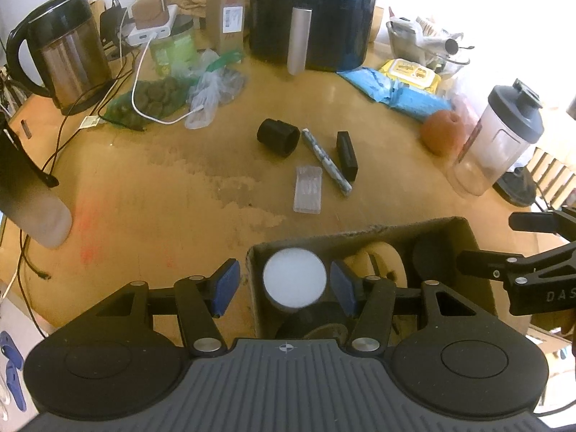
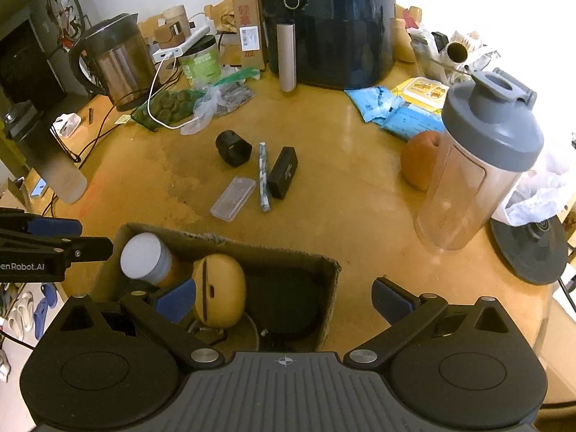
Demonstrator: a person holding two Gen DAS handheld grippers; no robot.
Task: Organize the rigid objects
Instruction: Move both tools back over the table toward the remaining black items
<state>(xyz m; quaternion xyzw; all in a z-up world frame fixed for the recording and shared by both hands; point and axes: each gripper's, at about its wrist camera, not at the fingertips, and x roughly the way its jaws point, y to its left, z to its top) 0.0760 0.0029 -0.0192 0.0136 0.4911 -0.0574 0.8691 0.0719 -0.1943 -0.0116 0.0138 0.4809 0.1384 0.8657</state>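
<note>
A cardboard box (image 1: 468,237) (image 2: 327,270) stands at the table's near edge. It holds a white-lidded jar (image 1: 294,278) (image 2: 142,257), a tan rounded case (image 2: 217,289) and dark items. My left gripper (image 1: 284,282) is open over the box's left end, its pads either side of the jar without touching it. My right gripper (image 2: 284,298) is open and empty over the box's right end. On the table beyond lie a black cylinder (image 1: 278,137) (image 2: 233,148), a patterned pen (image 1: 325,161) (image 2: 264,176), a black case (image 1: 347,155) (image 2: 283,172) and a clear plastic case (image 1: 307,189) (image 2: 233,198).
A kettle (image 1: 68,57), air fryer (image 1: 313,14), bags of food (image 1: 158,99), white cable (image 1: 144,82), blue packets (image 1: 396,90), an orange fruit (image 1: 442,131) and a shaker bottle (image 1: 500,136) (image 2: 478,165) ring the table. A frosted bottle (image 1: 32,201) stands at left.
</note>
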